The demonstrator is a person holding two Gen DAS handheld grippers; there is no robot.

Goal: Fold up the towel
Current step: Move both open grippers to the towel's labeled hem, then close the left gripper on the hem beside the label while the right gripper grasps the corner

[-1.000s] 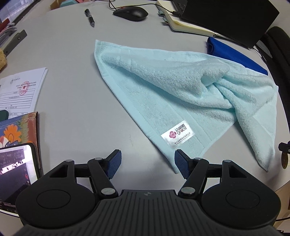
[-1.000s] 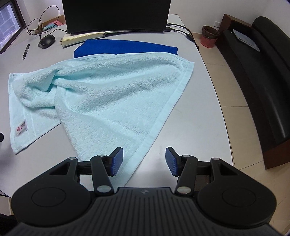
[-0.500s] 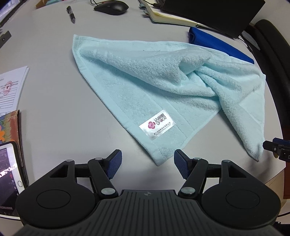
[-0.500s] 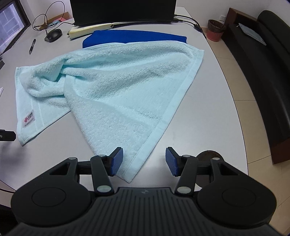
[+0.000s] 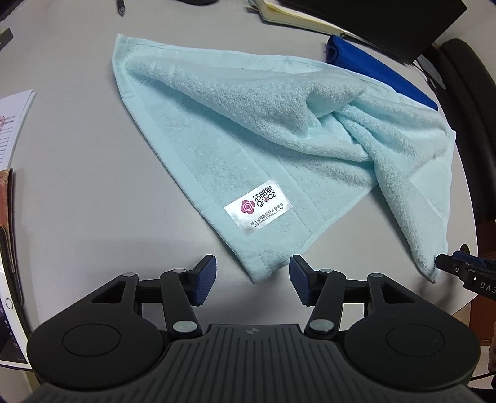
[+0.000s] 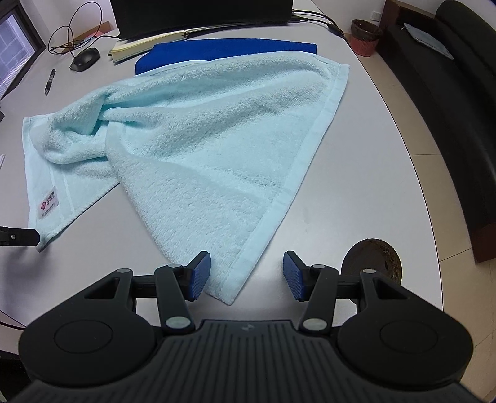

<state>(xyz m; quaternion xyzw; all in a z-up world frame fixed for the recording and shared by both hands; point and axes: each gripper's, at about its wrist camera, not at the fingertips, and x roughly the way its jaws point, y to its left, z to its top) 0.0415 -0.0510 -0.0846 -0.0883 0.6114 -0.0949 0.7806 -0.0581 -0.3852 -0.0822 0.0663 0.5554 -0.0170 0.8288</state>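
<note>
Nearest the viewer, two black handheld grippers with blue pads point across a grey table (image 5: 77, 173). The left gripper (image 5: 251, 280) has its jaws spread wide and grips nothing; one near corner of a pale aqua towel (image 5: 248, 130) lies on the table between the pads, not touching either as far as can be seen. The right gripper (image 6: 246, 277) is likewise spread apart and empty, with the towel's other near corner (image 6: 228, 296) lying between its pads, close to the left pad; whether cloth and pad touch cannot be told.

The towel (image 6: 201, 148) is spread loosely over the middle of the table, not folded. Its near edge sags away from both corners, and a thick twisted ridge of bunched cloth (image 5: 350, 124) runs through the middle. A white brand label (image 5: 258, 211) faces up near the left corner. No neat fold, stacked layer or squared edge is visible, so the folding looks largely still to do. With each gripper lined up on a corner, a judgement is that both are placed to pinch those corners.

Farther back, a folded dark blue cloth (image 6: 226, 51) lies touching the towel's far edge. Behind it sit an open notebook (image 6: 145, 45), a black monitor (image 6: 201, 12), a computer mouse (image 6: 84, 59) and a pen (image 6: 49, 81).
</note>
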